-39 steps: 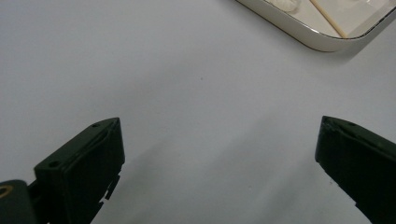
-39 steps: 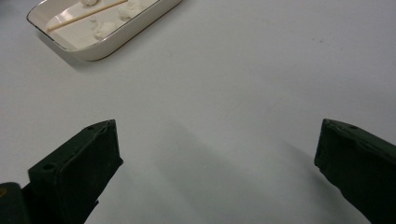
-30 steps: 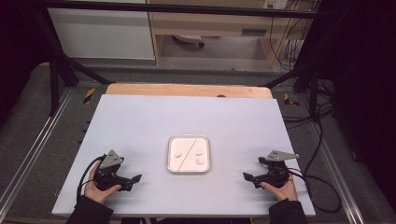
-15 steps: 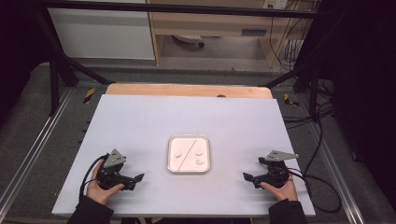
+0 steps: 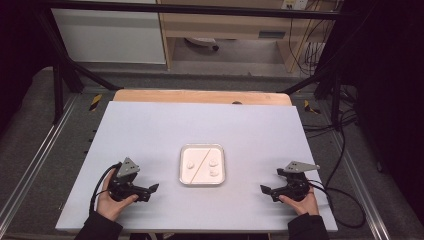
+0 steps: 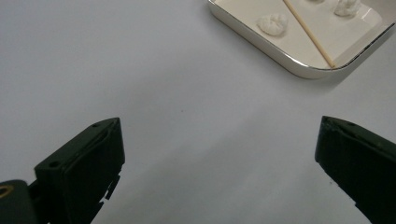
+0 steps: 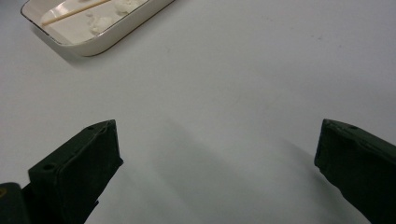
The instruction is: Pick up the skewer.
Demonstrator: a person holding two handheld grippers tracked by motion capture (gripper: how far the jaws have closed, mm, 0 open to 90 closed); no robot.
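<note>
We hold our left gripper (image 5: 153, 189) and right gripper (image 5: 264, 190) with jaws spread wide, empty, flanking the white tray (image 5: 202, 183) of white lumps (image 5: 214, 162) and a wooden skewer (image 5: 200, 161).

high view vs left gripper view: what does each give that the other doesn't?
High view alone: the whole table, both hands, the left gripper and right gripper resting apart on either side of the tray, plus the wooden board along the far edge.

Left gripper view alone: a close look along its own open jaws, bare table between them, and the tray's shiny rim in detail.

Shared: the tray, the thin wooden stick lying diagonally in it, and the small white lumps on either side of the stick.
</note>
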